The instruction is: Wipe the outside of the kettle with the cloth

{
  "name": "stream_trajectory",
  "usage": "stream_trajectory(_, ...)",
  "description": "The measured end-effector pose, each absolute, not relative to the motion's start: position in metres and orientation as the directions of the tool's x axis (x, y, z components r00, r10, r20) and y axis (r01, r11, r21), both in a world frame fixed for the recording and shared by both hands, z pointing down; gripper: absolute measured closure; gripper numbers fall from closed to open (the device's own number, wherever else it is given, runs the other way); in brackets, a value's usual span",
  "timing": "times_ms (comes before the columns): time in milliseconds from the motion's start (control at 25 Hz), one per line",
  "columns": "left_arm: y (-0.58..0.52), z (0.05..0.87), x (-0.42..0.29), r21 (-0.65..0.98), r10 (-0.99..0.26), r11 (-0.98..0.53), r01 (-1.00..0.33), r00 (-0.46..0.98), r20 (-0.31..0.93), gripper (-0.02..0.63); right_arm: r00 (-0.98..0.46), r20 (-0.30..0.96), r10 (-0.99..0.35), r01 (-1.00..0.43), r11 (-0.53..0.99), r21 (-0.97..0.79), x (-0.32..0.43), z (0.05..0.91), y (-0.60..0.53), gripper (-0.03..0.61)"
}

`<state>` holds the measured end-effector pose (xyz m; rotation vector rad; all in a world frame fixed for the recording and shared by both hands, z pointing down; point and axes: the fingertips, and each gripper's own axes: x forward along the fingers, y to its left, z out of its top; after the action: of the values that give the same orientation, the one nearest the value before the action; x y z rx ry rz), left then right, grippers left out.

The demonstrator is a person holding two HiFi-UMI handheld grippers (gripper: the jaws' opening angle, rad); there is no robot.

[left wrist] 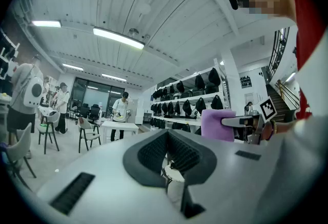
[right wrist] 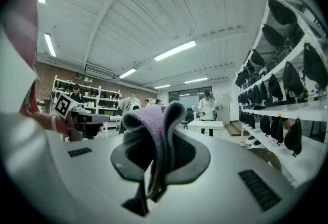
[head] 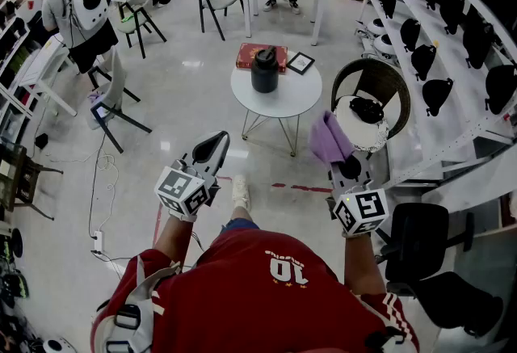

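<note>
1. The right gripper (head: 344, 161) clamps a purple cloth (right wrist: 152, 121), whose folds rise above its tightly pinched jaws.
2. To its left, the left gripper (head: 212, 148) carries nothing, its jaws drawn narrow, almost together.
3. Well ahead of both grippers, the black kettle (head: 264, 70) stands upright on a round white table (head: 292, 102), a red box (head: 252, 57) just behind it.

A lilac-purple cloth (head: 329, 139) stands out against the right gripper (head: 345, 168), which is pale grey with black jaw pads. The left gripper (head: 212, 148) is the same grey and black. Both are patterned with black-and-white square markers. Ahead are a black kettle (head: 264, 70), a white round table (head: 279, 105) and a red book (head: 246, 57). The person's shirt (head: 242, 283) is red with white numerals.
</note>
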<state>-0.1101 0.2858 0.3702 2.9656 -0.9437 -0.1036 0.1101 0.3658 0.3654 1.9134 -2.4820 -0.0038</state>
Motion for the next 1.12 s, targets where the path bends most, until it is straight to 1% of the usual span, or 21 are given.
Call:
stream_trajectory(200,0.285,0.373,-0.113,0.050,-0.584,-0.811,-0.582,0.810,-0.053,0.606,-0.265,0.005,-0.964,-0.964,0.266,0.010,0.105,0.367,0.362,0.526)
stream_trajectory(440,0.282,0.375,-0.118,0.044,-0.590,-0.807,-0.588,0.806,-0.044,0.606,-0.282,0.036,-0.959,-0.959,0.282,0.013,0.095,0.379,0.359,0.526)
stream_trajectory(880,0.270,0.377,-0.113,0.058,-0.585,-0.811,-0.583,0.810,-0.035,0.606,-0.263,-0.010,-0.965,-0.965,0.263,-0.017,0.104,0.373,0.355,0.528)
stream_trajectory(1120,0.257,0.382,-0.110,0.056,-0.580,-0.814,-0.578,0.814,-0.026,0.606,-0.277,-0.007,-0.961,-0.961,0.277,-0.010,0.106,0.371,0.345,0.529)
